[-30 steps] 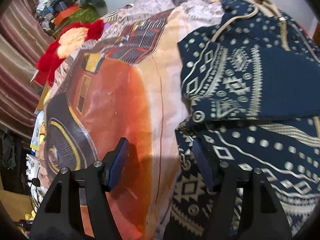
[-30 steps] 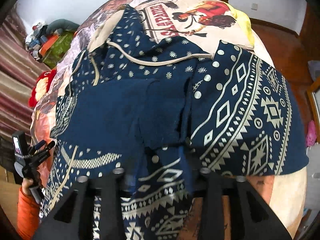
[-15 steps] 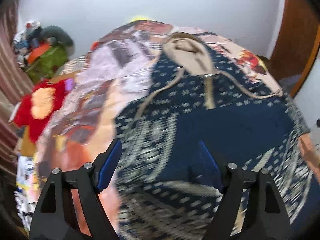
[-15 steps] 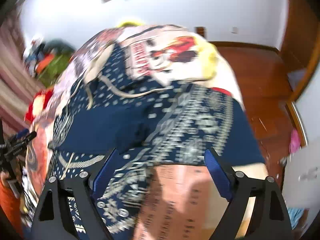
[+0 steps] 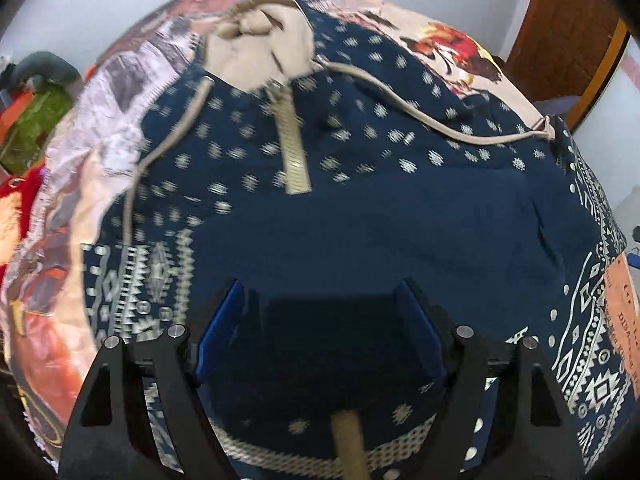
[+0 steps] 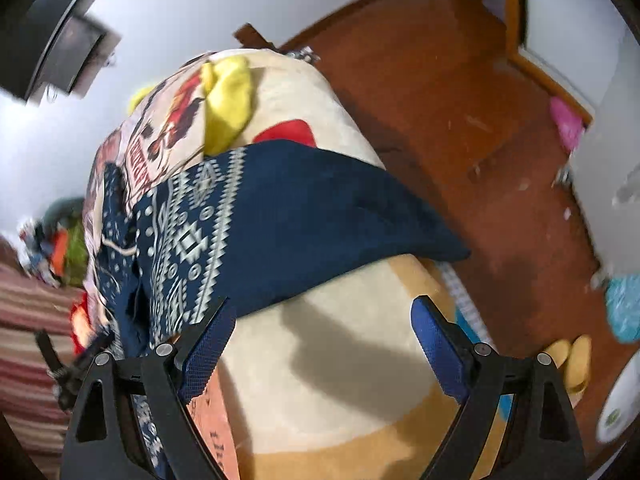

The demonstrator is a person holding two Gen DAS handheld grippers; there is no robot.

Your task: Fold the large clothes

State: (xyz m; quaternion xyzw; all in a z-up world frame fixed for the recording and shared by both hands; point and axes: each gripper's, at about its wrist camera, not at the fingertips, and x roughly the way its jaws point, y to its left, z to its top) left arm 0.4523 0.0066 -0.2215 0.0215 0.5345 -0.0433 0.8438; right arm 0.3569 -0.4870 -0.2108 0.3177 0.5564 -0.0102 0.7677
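Observation:
A large navy garment (image 5: pixel 360 208) with cream geometric print, a beige hood lining and drawstrings lies spread on the bed. My left gripper (image 5: pixel 320 312) is open, just above a folded navy panel near the garment's middle. My right gripper (image 6: pixel 320 328) is open and empty over the bare cream blanket (image 6: pixel 328 380); the garment's patterned sleeve (image 6: pixel 280 216) lies beyond its fingertips, draped toward the bed's edge. The left gripper also shows at the left edge of the right wrist view (image 6: pixel 68 356).
The bed carries a printed blanket (image 5: pixel 120 92). A yellow cloth (image 6: pixel 230 100) lies at the far end. A red plush toy (image 5: pixel 12 208) and a clutter pile (image 5: pixel 36 108) sit left. Wooden floor (image 6: pixel 460 120) with slippers (image 6: pixel 568 364) lies right of the bed.
My left gripper swung from the garment's left edge to over its middle. My right gripper let go of the cloth, opened and swung right toward the bed's edge.

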